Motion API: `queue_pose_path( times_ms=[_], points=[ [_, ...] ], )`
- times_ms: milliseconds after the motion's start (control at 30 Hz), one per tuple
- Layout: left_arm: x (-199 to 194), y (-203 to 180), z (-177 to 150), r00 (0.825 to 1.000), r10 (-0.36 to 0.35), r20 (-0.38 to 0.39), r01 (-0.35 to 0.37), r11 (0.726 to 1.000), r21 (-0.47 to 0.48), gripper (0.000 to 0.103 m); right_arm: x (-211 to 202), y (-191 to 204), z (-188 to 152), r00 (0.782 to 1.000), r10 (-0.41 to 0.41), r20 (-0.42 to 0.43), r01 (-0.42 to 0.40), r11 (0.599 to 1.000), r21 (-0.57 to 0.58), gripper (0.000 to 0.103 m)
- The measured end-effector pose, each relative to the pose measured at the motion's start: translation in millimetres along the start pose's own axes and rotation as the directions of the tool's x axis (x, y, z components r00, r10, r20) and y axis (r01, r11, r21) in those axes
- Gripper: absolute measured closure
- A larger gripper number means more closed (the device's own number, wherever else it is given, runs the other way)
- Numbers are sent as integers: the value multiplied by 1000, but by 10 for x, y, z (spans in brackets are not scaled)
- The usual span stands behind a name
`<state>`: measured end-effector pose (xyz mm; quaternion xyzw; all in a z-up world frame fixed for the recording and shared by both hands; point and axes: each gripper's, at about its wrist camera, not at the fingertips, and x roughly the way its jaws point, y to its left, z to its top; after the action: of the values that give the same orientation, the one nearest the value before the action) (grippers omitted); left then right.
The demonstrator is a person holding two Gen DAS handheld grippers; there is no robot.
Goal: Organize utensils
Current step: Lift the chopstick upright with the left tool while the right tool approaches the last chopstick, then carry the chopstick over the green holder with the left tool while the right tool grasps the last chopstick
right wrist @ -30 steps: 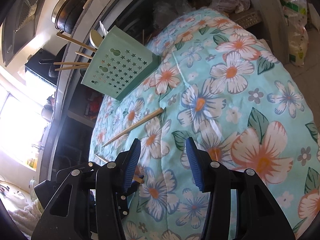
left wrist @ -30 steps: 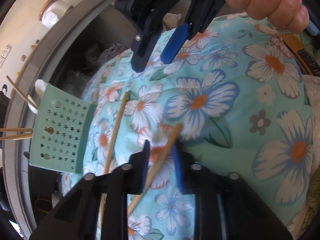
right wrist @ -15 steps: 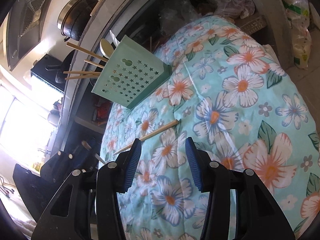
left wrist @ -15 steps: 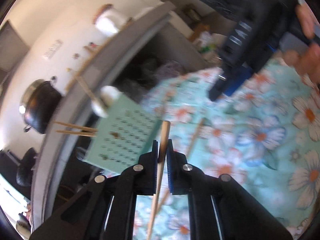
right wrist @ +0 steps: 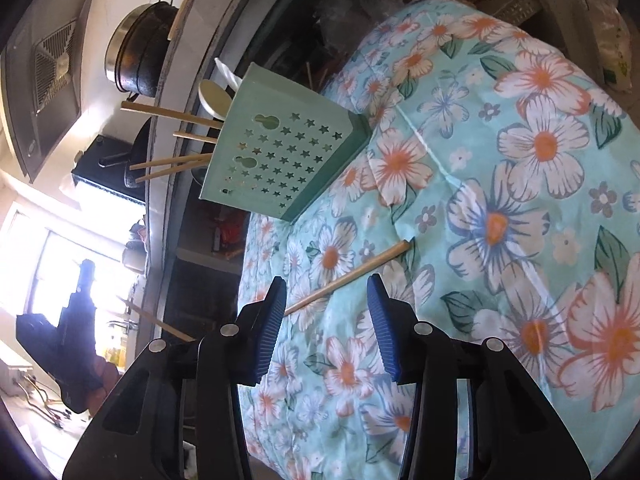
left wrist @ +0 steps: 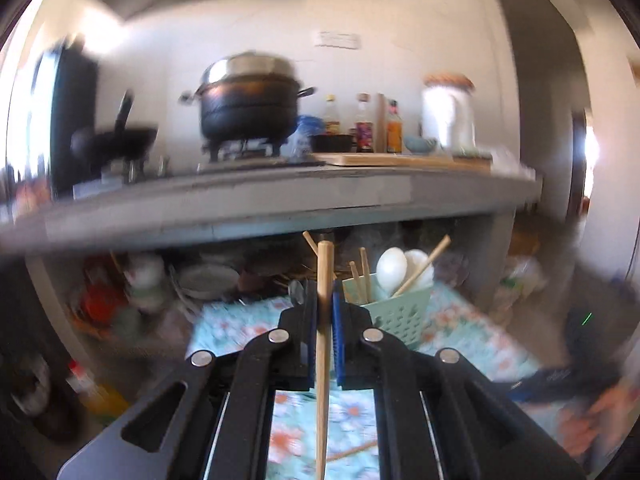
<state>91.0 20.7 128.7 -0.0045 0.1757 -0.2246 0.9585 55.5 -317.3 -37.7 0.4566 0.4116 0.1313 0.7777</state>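
My left gripper (left wrist: 324,294) is shut on a wooden chopstick (left wrist: 322,384), held upright and well above the floral cloth (left wrist: 452,320). Ahead of it, a little to the right, stands the mint-green holder (left wrist: 396,316) with white spoons (left wrist: 394,266) and several chopsticks in it. In the right wrist view the holder (right wrist: 280,152) stands at the cloth's far edge. A second chopstick (right wrist: 352,274) lies on the cloth (right wrist: 520,200), and my right gripper (right wrist: 326,280) hovers just short of it. Its jaws are closing, and the pads do not touch the chopstick. My left gripper (right wrist: 68,340) shows at far left.
A grey counter ledge (left wrist: 280,196) runs behind the holder, carrying a black pot (left wrist: 248,108), bottles (left wrist: 364,128) and a white jar (left wrist: 448,116). Bowls and bags crowd the shelf under it. The right gripper (left wrist: 560,376) and a hand appear blurred at lower right.
My left gripper shut on the chopstick, lifted it off the cloth and rolled it upright facing the counter. My right gripper crept toward the lying chopstick and its jaws narrowed.
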Motion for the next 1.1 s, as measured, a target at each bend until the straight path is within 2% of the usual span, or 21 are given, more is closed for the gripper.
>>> queue_pose_path(
  times_ms=[67,133,200,267,300,367,467,667,733,900,1100],
  points=[
    [-15,209,-30,997,-72,-27,67,986,-155,97,48,-54,26,1000,3,-15,-3,999,44,61],
    [44,419,-111,988,-141,-57,118,947,-299,97,111,-106,55,1000,-7,-25,9,996,85,61],
    [163,613,-257,969,-231,-92,166,876,-452,97,171,-176,91,999,-21,-32,25,991,130,61],
    [284,760,-450,942,-317,-115,193,787,-585,97,244,-259,122,999,-29,-44,37,983,182,61],
    [333,790,-541,932,-340,-126,192,758,-624,97,289,-308,134,998,-35,-51,45,976,212,61],
    [414,815,-705,918,-371,-144,183,715,-675,97,348,-383,156,998,-40,-55,53,966,251,61],
    [477,796,-905,896,-412,-164,175,668,-723,97,387,-413,196,997,-55,-44,65,961,269,68],
    [587,655,-1112,872,-441,-214,158,666,-729,97,450,-423,245,996,-86,-21,88,953,290,74],
    [615,618,-1156,871,-436,-228,150,677,-721,97,487,-418,256,995,-98,-11,97,952,291,77],
    [683,485,-1225,874,-403,-271,131,733,-667,97,545,-425,265,992,-124,12,115,945,306,90],
    [653,334,-1173,891,-349,-290,117,795,-596,97,440,-440,252,994,-98,48,80,951,298,92]
  ],
)
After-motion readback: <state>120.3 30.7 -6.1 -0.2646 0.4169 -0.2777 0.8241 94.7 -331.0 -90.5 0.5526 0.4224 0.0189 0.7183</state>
